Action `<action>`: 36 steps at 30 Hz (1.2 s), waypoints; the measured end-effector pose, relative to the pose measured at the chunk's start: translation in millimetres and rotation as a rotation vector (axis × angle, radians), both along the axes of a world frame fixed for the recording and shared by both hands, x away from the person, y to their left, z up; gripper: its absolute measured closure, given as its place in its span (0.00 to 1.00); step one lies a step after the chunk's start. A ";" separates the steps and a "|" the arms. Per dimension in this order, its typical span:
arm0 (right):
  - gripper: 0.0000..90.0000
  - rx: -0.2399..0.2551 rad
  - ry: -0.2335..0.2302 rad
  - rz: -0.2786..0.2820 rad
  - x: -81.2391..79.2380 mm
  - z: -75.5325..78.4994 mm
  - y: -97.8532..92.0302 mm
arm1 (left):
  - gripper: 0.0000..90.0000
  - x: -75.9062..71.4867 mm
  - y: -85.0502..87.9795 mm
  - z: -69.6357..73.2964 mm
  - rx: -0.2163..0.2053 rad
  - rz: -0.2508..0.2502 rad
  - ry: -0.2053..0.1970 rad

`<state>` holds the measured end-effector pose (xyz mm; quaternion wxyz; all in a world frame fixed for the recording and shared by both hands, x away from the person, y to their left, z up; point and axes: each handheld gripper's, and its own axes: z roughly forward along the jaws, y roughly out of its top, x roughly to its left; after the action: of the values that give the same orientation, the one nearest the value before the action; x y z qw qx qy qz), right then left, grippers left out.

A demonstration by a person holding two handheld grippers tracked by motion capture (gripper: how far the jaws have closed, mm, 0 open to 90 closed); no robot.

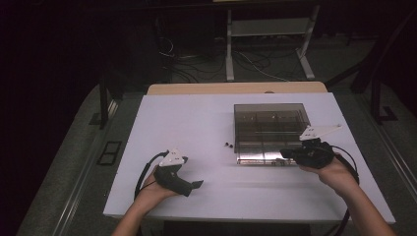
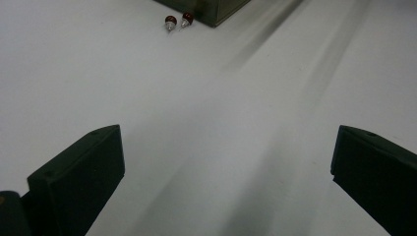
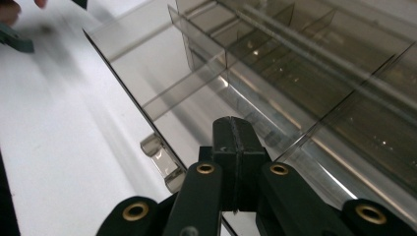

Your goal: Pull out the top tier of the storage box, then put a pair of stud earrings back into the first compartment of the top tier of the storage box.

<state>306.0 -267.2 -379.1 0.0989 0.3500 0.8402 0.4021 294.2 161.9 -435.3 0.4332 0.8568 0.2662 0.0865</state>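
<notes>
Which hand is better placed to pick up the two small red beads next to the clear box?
Left, probably. The left gripper is open and faces the red beads across bare table. The right gripper is shut at the clear box, at its front right corner.

Two small red-capped items [image 2: 178, 21] beside box [image 1: 269, 132] too small to identify from above; box corner [image 2: 216, 10] cropped by frame top in left gripper view; compartment contents indistinct through smoky plastic [image 3: 314, 73].
</notes>
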 end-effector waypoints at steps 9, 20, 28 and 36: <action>0.99 0.033 -0.026 -0.018 -2.1 12.4 -11.4 | 0.00 -1.0 -0.2 -0.6 -0.013 0.007 0.000; 0.89 0.058 -0.052 -0.058 -4.0 19.5 -28.4 | 0.00 -1.3 0.1 -0.4 0.000 0.004 0.002; 0.56 0.081 -0.079 -0.081 -9.0 26.3 -44.1 | 0.00 -0.9 0.5 -0.3 -0.008 0.010 0.006; 0.37 0.086 -0.109 -0.108 -20.9 20.1 -60.4 | 0.00 -1.1 0.0 1.0 -0.008 0.008 0.004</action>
<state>285.1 -327.6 -359.0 0.1511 0.3763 0.7955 0.4503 293.0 161.9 -434.3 0.4356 0.8541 0.2709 0.0855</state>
